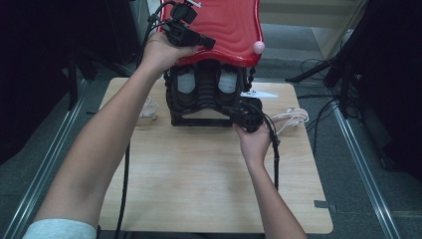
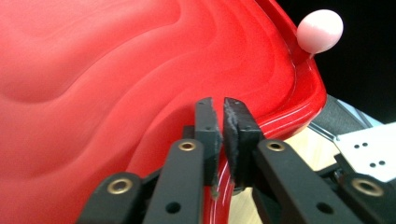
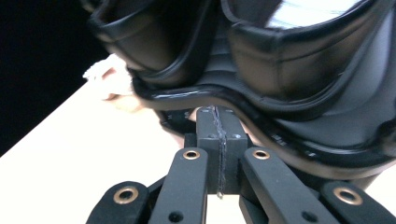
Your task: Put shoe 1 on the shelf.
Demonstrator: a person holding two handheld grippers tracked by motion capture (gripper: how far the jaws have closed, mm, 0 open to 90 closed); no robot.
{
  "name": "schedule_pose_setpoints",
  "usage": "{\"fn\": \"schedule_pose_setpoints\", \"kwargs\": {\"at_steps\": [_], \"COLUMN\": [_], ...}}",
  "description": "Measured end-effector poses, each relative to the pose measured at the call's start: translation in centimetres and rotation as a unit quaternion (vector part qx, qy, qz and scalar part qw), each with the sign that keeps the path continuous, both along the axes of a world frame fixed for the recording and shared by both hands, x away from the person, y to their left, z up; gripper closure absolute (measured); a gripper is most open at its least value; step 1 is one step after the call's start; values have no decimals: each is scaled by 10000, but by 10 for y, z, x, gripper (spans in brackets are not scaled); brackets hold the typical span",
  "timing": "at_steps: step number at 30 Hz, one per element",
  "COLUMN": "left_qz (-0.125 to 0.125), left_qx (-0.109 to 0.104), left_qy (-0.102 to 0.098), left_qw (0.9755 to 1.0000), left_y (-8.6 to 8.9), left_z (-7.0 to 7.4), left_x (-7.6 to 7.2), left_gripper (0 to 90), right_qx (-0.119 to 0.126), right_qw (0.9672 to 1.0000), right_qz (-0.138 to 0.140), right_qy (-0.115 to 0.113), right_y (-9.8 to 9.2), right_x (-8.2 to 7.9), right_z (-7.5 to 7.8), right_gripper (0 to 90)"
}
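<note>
Two hand-held tongs work on one bulky case that stands at twelve o'clock on the pale wooden table [image 1: 209,174], whose grain runs in soft streaks and whose corners are rounded. The case has a glossy red lid [image 1: 226,27], moulded in smooth rippling waves and lifted open, and under it a black body [image 1: 204,92] with thick rounded rims and two padded hollows side by side, each showing a pale grey panel. A small pink ball [image 1: 259,47] sits at the lid's three o'clock corner. The left gripper [image 1: 191,36] lies against the lid's near edge at about eleven o'clock of the case; in the left gripper view its matte black jaws stand a narrow slit apart with the shiny red rim running just beneath them, and whether the worn pads press on that rim cannot be told. The right gripper [image 1: 239,112] is at the body's five o'clock corner; in the right gripper view its jaws are pressed flat together, tips just under the curved, glossy black rim. White cords [image 1: 291,117] lie coiled at three o'clock.
</note>
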State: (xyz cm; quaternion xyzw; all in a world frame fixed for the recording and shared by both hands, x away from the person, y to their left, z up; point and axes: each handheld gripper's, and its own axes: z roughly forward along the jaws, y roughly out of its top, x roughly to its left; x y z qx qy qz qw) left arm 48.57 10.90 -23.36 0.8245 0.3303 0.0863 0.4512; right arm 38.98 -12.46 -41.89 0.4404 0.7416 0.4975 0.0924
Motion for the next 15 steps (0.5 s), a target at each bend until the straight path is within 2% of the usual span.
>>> {"fn": "schedule_pose_setpoints", "kwargs": {"at_steps": [3,5,6,8,10,13,15], "left_qz": [-28,-89,-166,-244,-279,-313,-357], "left_qx": [1,-59,-97,-89,-57,-75,-63], "left_qy": [47,-25,-66,-74,-51,38,54], "left_qw": [10000,9999,9998,9996,9996,9995,9993], "left_y": [4,6,7,9,11,17,20], "left_z": [5,8,9,11,9,2,-4], "left_x": [-9,-19,-26,-40,-50,-66,-76], "left_gripper": [800,791,787,766,735,697,682], "right_qx": [69,150,120,40,45,58,91], "right_qw": [9999,9996,9995,9993,9989,9987,9987], "right_qz": [130,226,246,367,462,493,488], "right_qy": [15,87,128,61,37,-139,-108], "right_y": [-1,-1,-1,-1,-2,-4,-6], "right_x": [-8,-12,-15,-21,-27,-36,-41], "right_z": [-3,-5,-6,-10,-13,-20,-24], "right_gripper": [865,861,856,840,800,692,660]}}
